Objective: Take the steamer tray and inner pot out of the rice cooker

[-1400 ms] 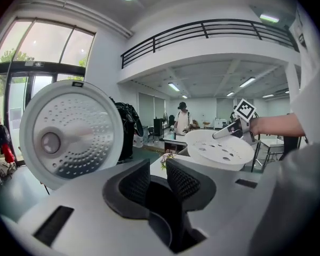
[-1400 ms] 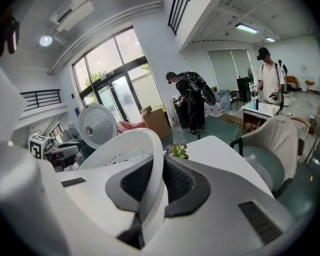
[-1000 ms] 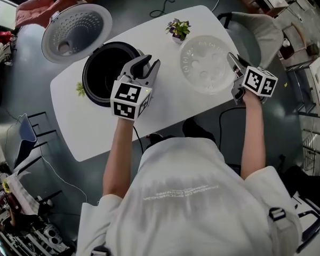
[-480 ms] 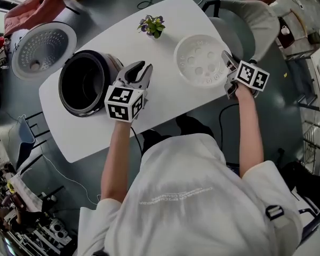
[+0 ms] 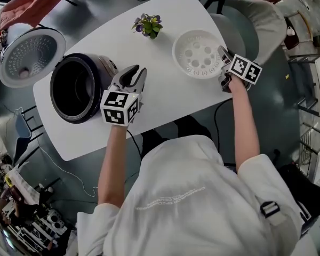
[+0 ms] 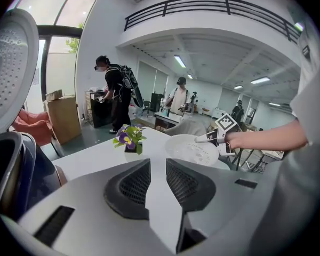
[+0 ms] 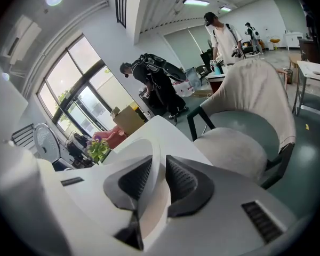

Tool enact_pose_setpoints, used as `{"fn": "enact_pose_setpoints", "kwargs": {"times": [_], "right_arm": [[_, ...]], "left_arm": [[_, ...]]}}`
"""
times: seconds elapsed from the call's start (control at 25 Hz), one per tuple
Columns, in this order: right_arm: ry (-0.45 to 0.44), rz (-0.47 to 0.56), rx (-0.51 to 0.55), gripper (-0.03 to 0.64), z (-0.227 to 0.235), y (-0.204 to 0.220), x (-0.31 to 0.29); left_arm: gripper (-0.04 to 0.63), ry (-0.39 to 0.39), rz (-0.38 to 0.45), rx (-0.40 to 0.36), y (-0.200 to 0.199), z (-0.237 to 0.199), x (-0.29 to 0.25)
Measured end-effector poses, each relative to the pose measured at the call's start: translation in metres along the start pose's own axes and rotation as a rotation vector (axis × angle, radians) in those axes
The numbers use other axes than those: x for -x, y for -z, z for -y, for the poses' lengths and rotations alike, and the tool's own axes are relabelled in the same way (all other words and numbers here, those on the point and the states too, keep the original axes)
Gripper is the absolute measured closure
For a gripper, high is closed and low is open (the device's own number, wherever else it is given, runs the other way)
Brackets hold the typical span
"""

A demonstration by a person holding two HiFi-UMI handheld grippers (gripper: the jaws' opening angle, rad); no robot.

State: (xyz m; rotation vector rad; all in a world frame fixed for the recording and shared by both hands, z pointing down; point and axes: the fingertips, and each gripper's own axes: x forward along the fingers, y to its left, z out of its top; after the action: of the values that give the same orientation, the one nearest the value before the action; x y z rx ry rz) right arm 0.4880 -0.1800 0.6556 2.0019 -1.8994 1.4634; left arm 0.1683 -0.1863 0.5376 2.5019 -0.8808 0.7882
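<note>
While your right tongs, just opening, straddle the white perforated steamer tray rim, the dark round inner pot lies left of your open left tongs.

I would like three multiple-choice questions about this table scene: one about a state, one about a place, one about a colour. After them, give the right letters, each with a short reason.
1. How is the lid of the rice cooker?
A) shut B) open C) missing
2. Where is the steamer tray?
A) inside the rice cooker B) on the table C) on the lid
3. Which colour are the flowers of the plant?
A) purple B) red C) yellow

1 B: the lid is swung back and the dark inner pot shows.
2 B: the tray rests on the white tabletop.
3 A: the petals are purple.
</note>
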Motion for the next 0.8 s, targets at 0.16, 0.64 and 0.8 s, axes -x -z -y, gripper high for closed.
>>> {"fn": "enact_pose_setpoints", "kwargs": {"times": [0.16, 0.64, 0.8], "right_arm": [[0.003, -0.013, -0.022, 0.517, 0.003, -0.002, -0.023], [0.02, 0.047, -0.095, 0.526, 0.01, -0.032, -0.071], [0.015, 0.059, -0.111, 0.526, 0.012, -0.039, -0.085]], "left_arm": [[0.494, -0.014, -0.009, 0.02, -0.002, -0.009, -0.008], [0.494, 0.001, -0.041, 0.055, -0.007, -0.026, -0.029], [0.494, 0.002, -0.049, 0.075, -0.005, -0.029, -0.032]]}}
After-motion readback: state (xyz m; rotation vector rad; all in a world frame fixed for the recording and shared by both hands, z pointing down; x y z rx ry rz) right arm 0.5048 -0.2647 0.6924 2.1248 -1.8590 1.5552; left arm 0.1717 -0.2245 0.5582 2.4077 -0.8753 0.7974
